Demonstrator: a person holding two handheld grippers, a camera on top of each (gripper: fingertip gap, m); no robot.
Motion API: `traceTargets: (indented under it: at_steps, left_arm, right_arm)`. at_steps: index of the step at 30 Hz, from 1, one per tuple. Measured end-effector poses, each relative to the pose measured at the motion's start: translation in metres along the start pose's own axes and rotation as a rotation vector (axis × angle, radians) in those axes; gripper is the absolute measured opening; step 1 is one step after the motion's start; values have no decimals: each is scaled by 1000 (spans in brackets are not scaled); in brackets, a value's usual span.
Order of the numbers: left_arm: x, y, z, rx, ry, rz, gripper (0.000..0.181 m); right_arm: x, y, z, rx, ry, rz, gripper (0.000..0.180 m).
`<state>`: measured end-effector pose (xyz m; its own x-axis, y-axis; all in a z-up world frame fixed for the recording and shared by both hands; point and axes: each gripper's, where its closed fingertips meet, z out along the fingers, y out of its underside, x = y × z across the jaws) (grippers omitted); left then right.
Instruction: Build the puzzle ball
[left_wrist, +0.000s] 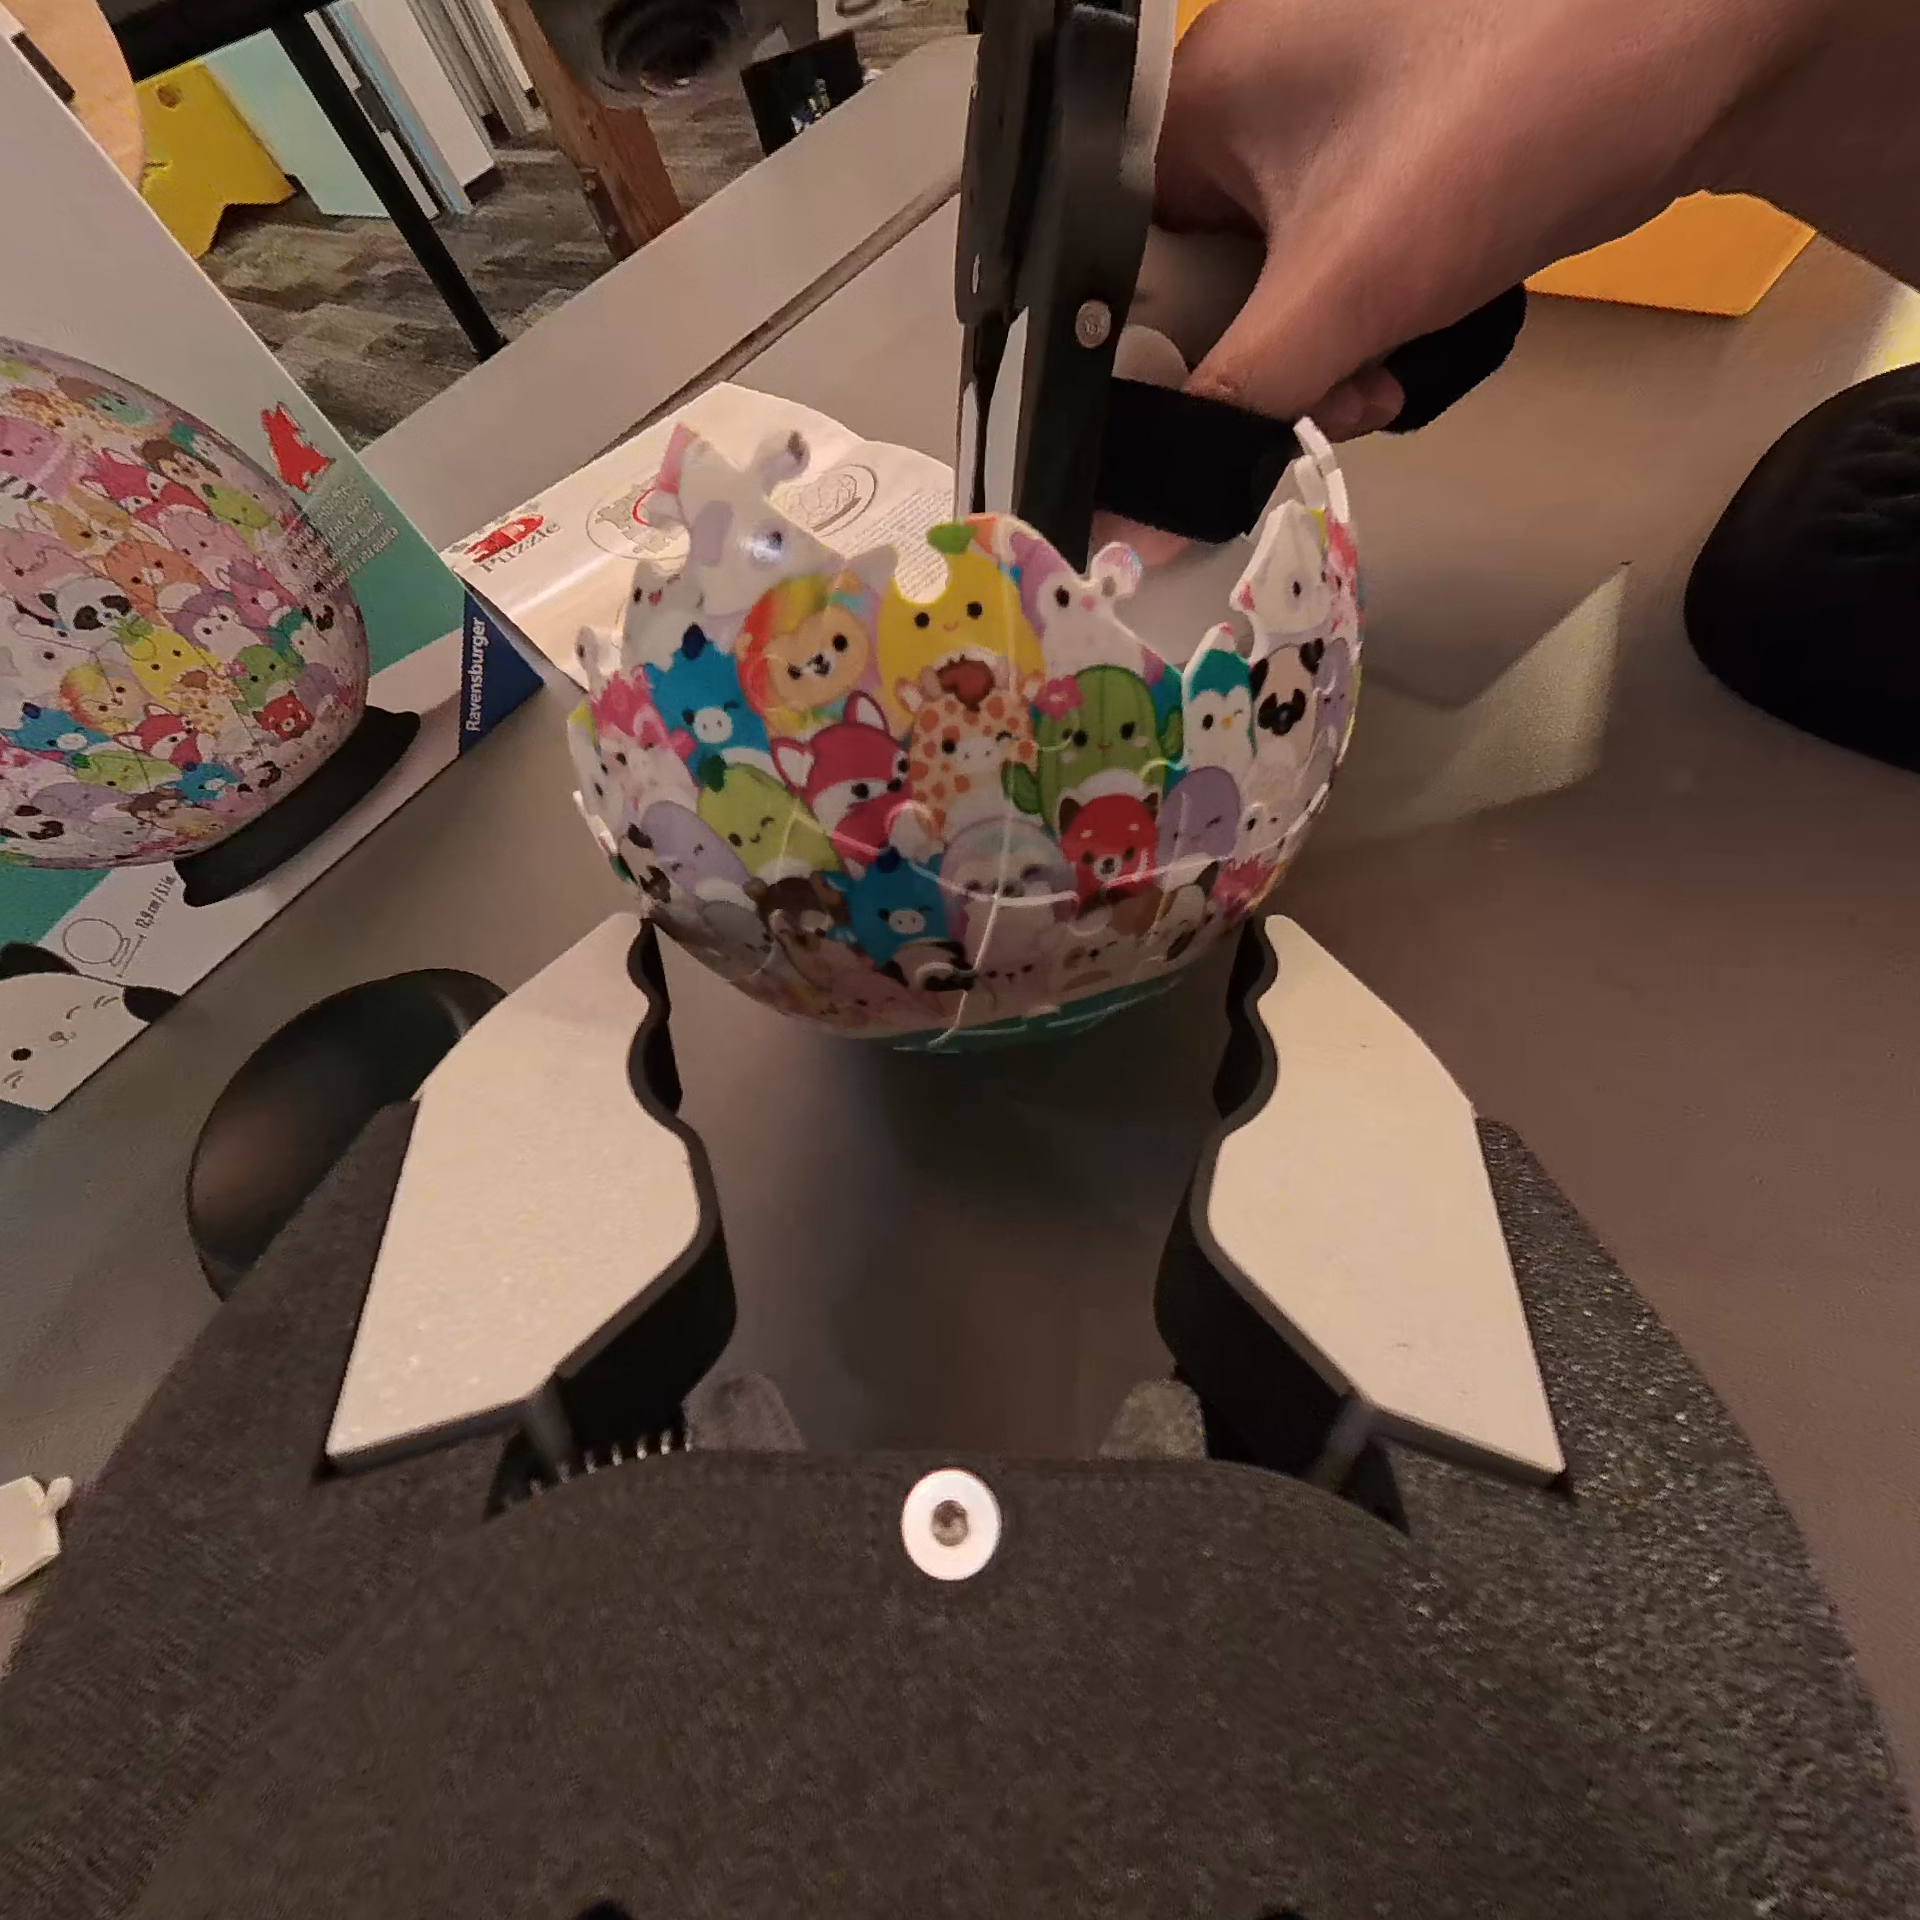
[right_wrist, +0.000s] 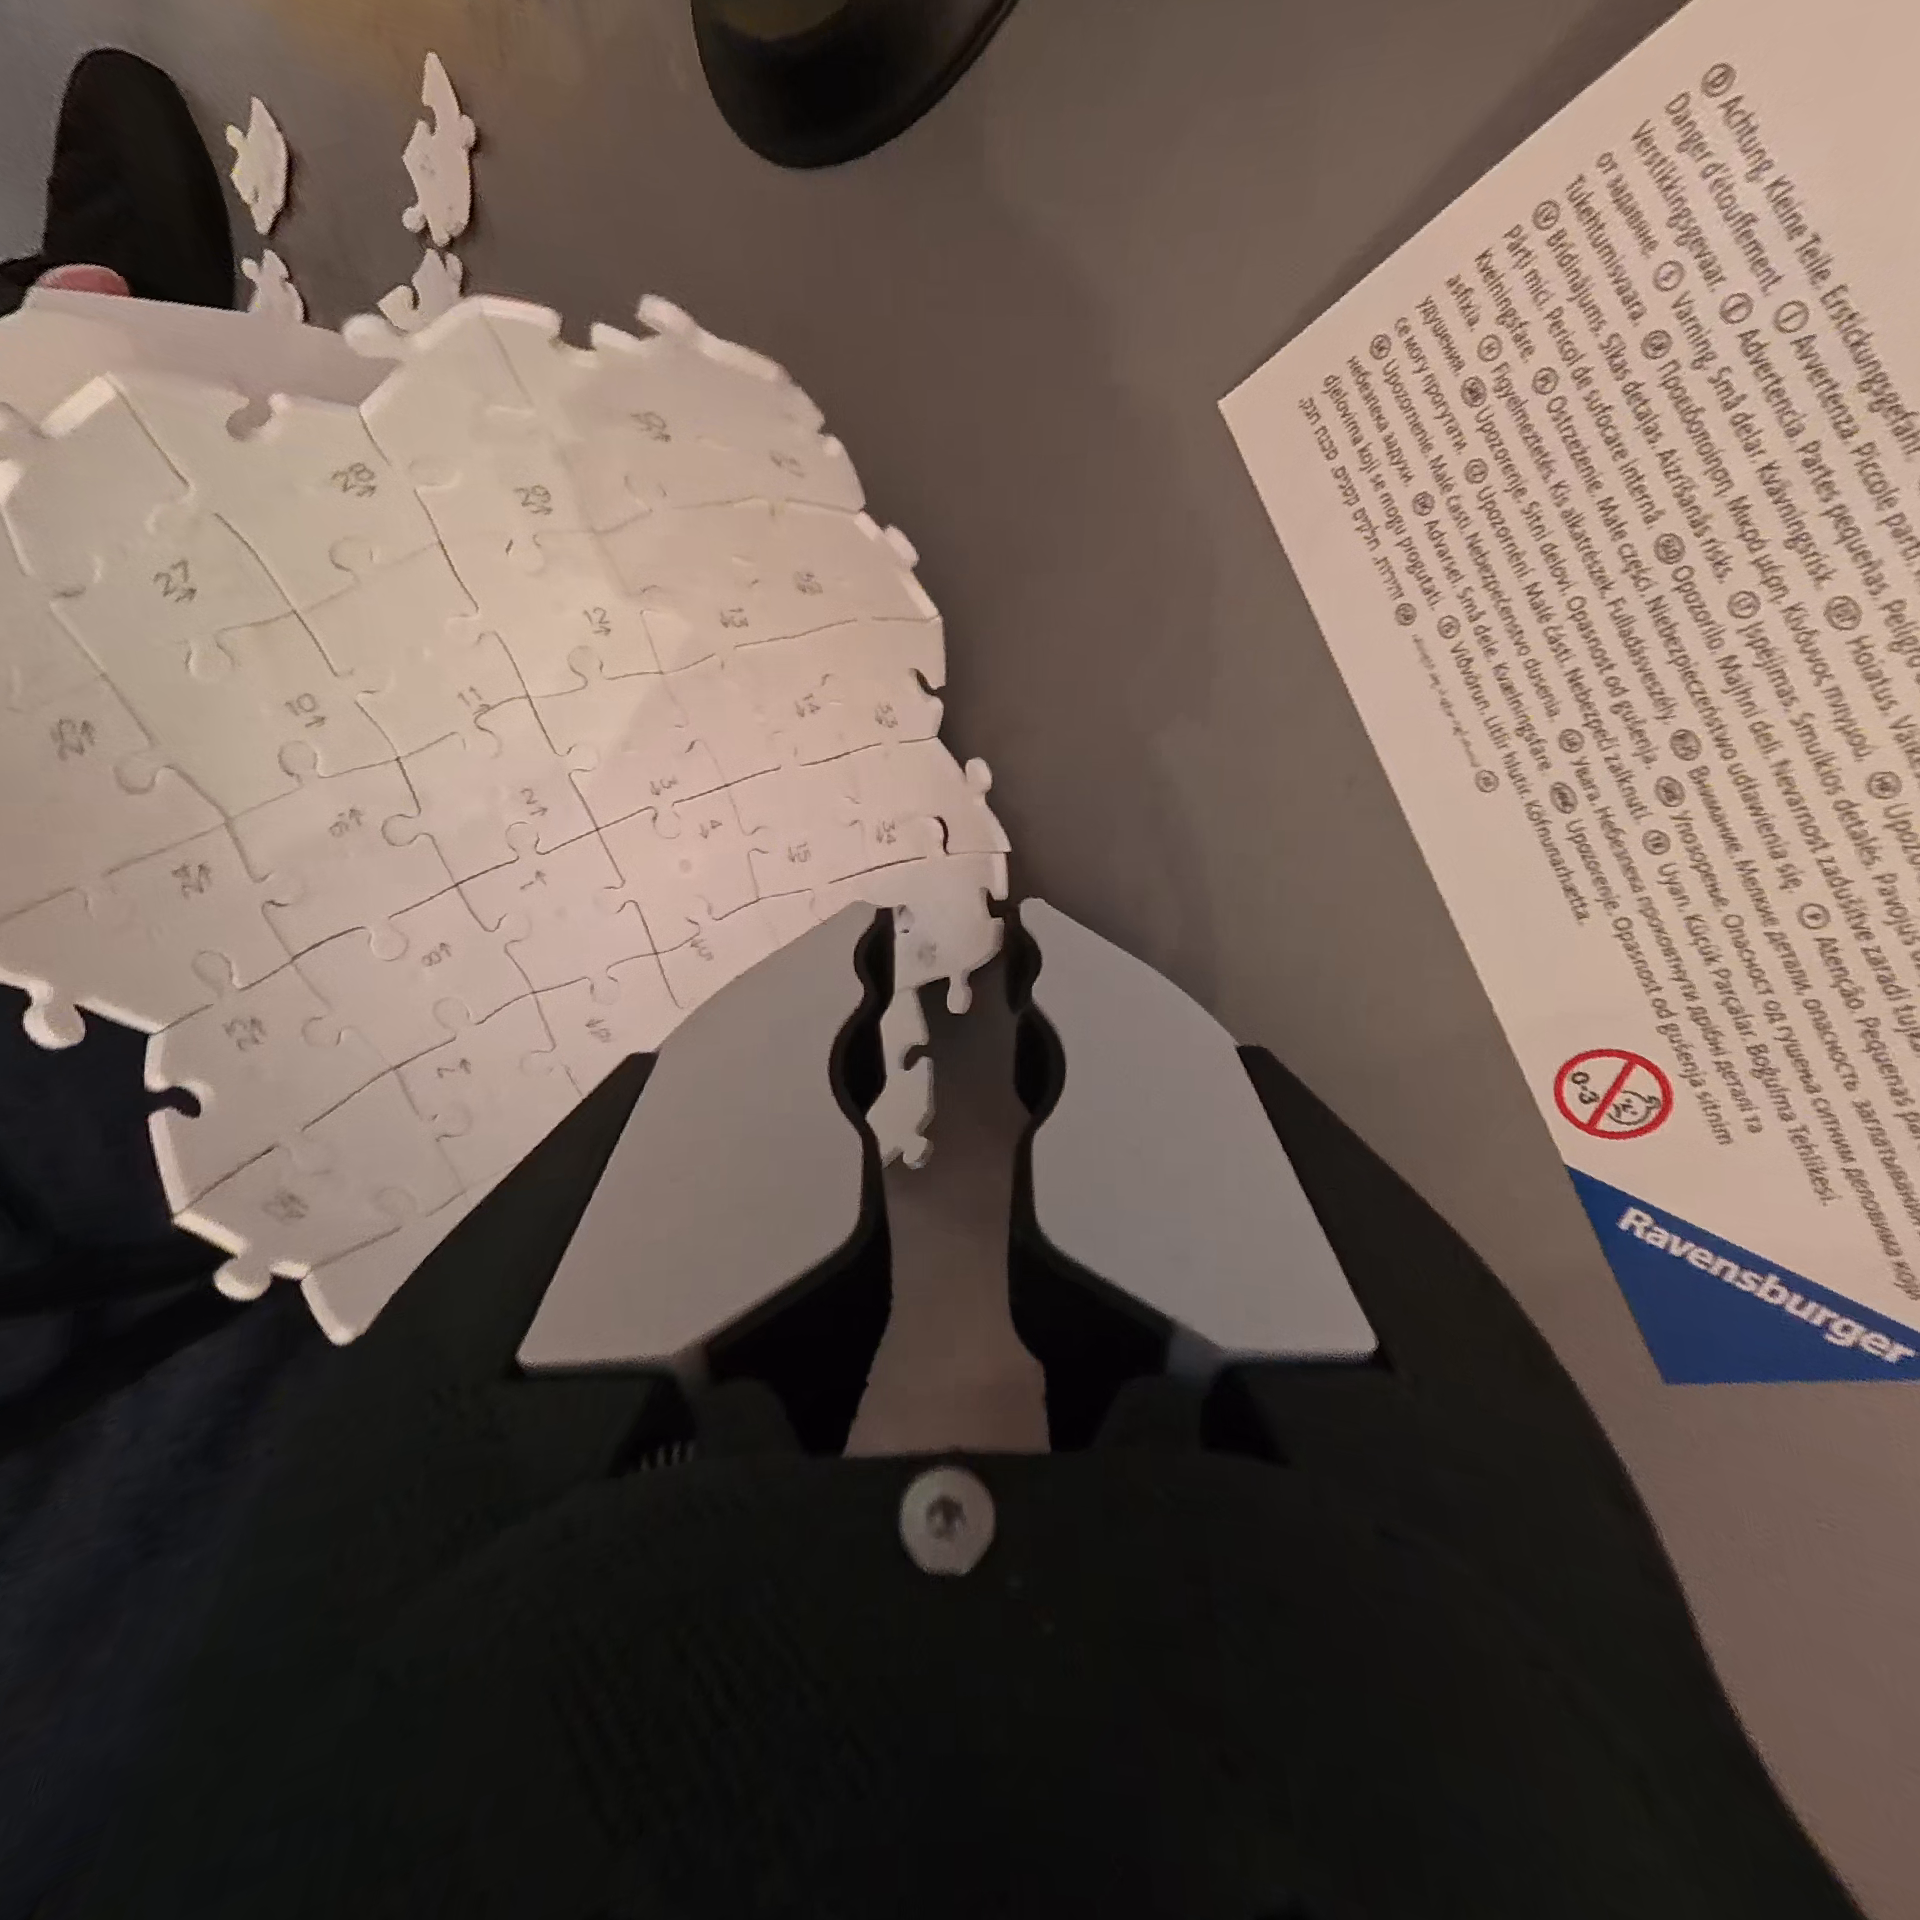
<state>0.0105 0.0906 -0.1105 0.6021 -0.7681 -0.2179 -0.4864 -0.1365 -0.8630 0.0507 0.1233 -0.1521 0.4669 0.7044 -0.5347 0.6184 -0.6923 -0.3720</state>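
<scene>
The half-built puzzle ball (left_wrist: 966, 769) is an open bowl covered in colourful cartoon animals, tilted over the grey table (left_wrist: 1558, 987). Its white numbered inside (right_wrist: 468, 675) fills the left of the right wrist view. My left gripper (left_wrist: 951, 997) is open wide, with its fingertips (left_wrist: 649, 956) flanking the bowl's lower sides; I cannot tell whether they touch it. My right gripper (right_wrist: 948, 956) comes down from above, held by a hand (left_wrist: 1455, 187). It is shut on a white-backed puzzle piece (right_wrist: 920, 1039) at the bowl's rim, with one finger inside the bowl and one outside.
The puzzle box (left_wrist: 156, 675) stands at the left, with an instruction sheet (left_wrist: 727, 488) behind the ball, also in the right wrist view (right_wrist: 1558, 623). Loose white pieces (right_wrist: 436, 156) lie on the table. Black rounded objects sit at the right (left_wrist: 1818, 582) and near left (left_wrist: 312, 1101). Across from one pair of fingers to the other is roughly 8 cm.
</scene>
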Motion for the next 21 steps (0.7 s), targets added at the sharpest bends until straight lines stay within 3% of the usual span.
traceTargets:
  at_steps: [12, 15, 21]
  left_arm:
    - [0, -2, 0, 8, 16, -15, 102]
    - [0, -3, 1, 6, 19, -22, 102]
    - [-1, -2, 1, 5, 20, -24, 101]
  right_arm:
    - [12, -4, -11, -23, 202, -113, 26]
    - [-5, -13, -20, 41, 123, -201, 4]
    - [-23, -5, -10, -74, 14, -389, 1]
